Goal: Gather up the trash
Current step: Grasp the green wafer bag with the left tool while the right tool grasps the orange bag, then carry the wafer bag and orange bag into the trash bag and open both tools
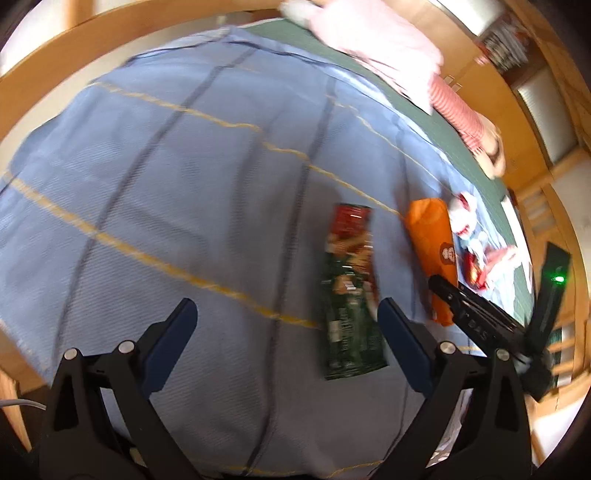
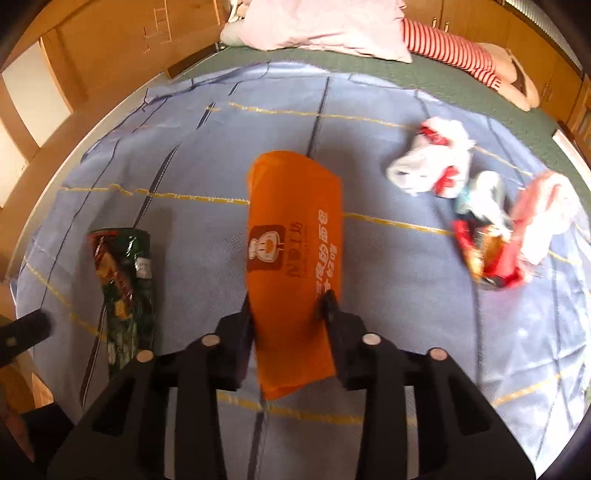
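Observation:
An orange bag lies on the blue bedspread. My right gripper is shut on the orange bag near its lower end. It also shows in the left wrist view, with the right gripper on it. A green and red snack wrapper lies flat just left of the bag; it also shows in the right wrist view. My left gripper is open and empty, hovering over the bedspread with its right finger beside the wrapper.
Crumpled white and red plastic, a red snack packet and pink plastic lie at the right of the bedspread. A pink pillow and a striped soft toy lie at the far end. A wooden bed frame surrounds the mattress.

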Demonstrator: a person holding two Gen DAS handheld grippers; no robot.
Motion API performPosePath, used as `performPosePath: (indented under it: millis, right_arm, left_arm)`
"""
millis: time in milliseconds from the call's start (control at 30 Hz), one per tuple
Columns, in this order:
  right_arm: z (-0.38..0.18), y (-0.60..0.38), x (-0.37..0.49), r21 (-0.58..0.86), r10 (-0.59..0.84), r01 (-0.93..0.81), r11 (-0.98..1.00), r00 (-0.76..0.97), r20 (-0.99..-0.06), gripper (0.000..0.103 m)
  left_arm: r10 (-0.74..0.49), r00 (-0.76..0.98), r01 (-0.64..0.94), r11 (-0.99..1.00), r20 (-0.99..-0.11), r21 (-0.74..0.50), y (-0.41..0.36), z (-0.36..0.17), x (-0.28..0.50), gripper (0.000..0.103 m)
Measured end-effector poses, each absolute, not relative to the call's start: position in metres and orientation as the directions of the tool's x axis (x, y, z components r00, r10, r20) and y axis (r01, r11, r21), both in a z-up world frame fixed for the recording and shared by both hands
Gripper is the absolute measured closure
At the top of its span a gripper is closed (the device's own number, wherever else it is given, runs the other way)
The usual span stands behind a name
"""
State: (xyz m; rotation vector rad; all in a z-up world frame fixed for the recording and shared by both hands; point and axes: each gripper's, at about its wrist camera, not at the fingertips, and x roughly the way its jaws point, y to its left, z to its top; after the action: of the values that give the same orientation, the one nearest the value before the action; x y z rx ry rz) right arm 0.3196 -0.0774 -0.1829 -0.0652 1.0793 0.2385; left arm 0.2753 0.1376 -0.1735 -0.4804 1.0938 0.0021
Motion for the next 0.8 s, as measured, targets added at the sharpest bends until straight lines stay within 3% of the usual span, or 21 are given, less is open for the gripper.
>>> performPosePath:
  millis: [133, 300, 367, 400, 433, 467, 533, 600, 800]
  right_arm:
    - [-0.179, -0.088, 0.296, 0.08, 0.18, -0.245, 0.966, 0.418, -0.89, 0.068]
    - [-0.17, -0.11, 0.272, 0.163, 0.245, -0.226, 0.96, 0.408, -0.88, 0.053]
    - [-0.163, -0.122, 0.265, 0.183, 0.252, -0.196, 0.963, 0.424, -0.87, 0.051]
    - [-0.16, -0.127, 0.263, 0.183, 0.249, -0.19, 0.965, 0.433, -0.866, 0.048]
    - [-0.157, -0.13, 0.261, 0.176, 0.244, -0.189, 0.966, 0.443, -0.863, 0.045]
    - [-0.155, -0.132, 0.26, 0.168, 0.236, -0.186, 0.968, 0.452, -0.86, 0.037]
    - [-0.153, -0.133, 0.262, 0.144, 0.213, -0.177, 0.974, 0.473, -0.855, 0.03]
    - [-0.157, -0.126, 0.267, 0.139, 0.213, -0.187, 0.973, 0.472, -0.855, 0.024]
    - [-0.18, -0.078, 0.281, 0.053, 0.18, -0.284, 0.957, 0.442, -0.879, 0.02]
  left_arm:
    - [-0.255, 0.47, -0.129, 0.927, -0.845, -0.352, 0.104, -0.184, 0.29, 0.006]
    - [-0.223, 0.39, -0.057, 0.963, -0.893, -0.265, 0.075, -0.213, 0.302, 0.011]
    - [-0.153, 0.421, -0.028, 0.983, -0.894, -0.181, 0.066, -0.212, 0.302, 0.025]
    - [-0.123, 0.432, -0.008, 0.99, -0.894, -0.14, 0.063, -0.212, 0.302, 0.045]
    - [-0.105, 0.437, 0.003, 0.993, -0.893, -0.115, 0.061, -0.212, 0.302, 0.06]
    - [-0.095, 0.44, 0.005, 0.995, -0.893, -0.103, 0.063, -0.211, 0.301, 0.063]
    - [-0.108, 0.445, -0.012, 0.992, -0.889, -0.126, 0.069, -0.208, 0.3, 0.079]
    - [-0.092, 0.476, -0.03, 0.992, -0.875, -0.12, 0.076, -0.199, 0.295, 0.08]
    - [-0.055, 0.59, -0.075, 0.99, -0.805, -0.123, 0.096, -0.159, 0.28, 0.08]
